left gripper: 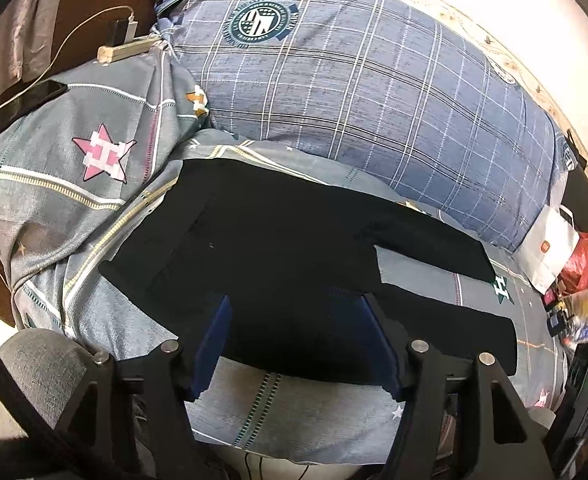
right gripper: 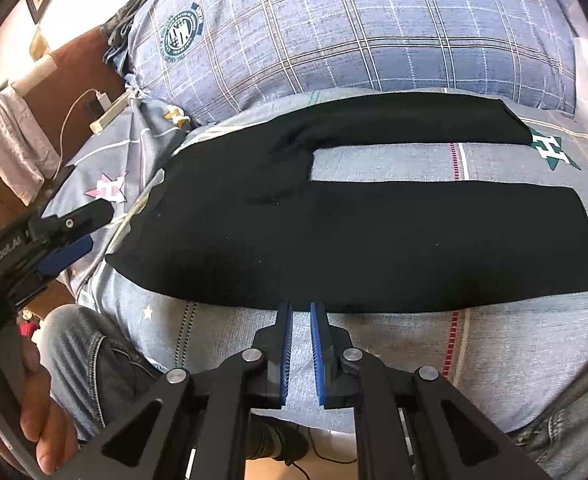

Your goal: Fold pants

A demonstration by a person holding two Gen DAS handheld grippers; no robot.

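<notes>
Black pants lie flat on the grey patterned bedsheet, waist to the left and both legs stretched right with a strip of sheet between them. In the left wrist view the pants fill the middle. My left gripper hovers over their near edge, open, with nothing pinched between its blue pads; it also shows at the left of the right wrist view as the left gripper, beside the waist. My right gripper sits at the near edge of the lower leg, its pads almost together and holding nothing.
A large blue plaid pillow lies behind the pants. A phone and a power strip lie at the far left of the bed. A white bag and clutter sit at the right. A person's jeans and hand are close below.
</notes>
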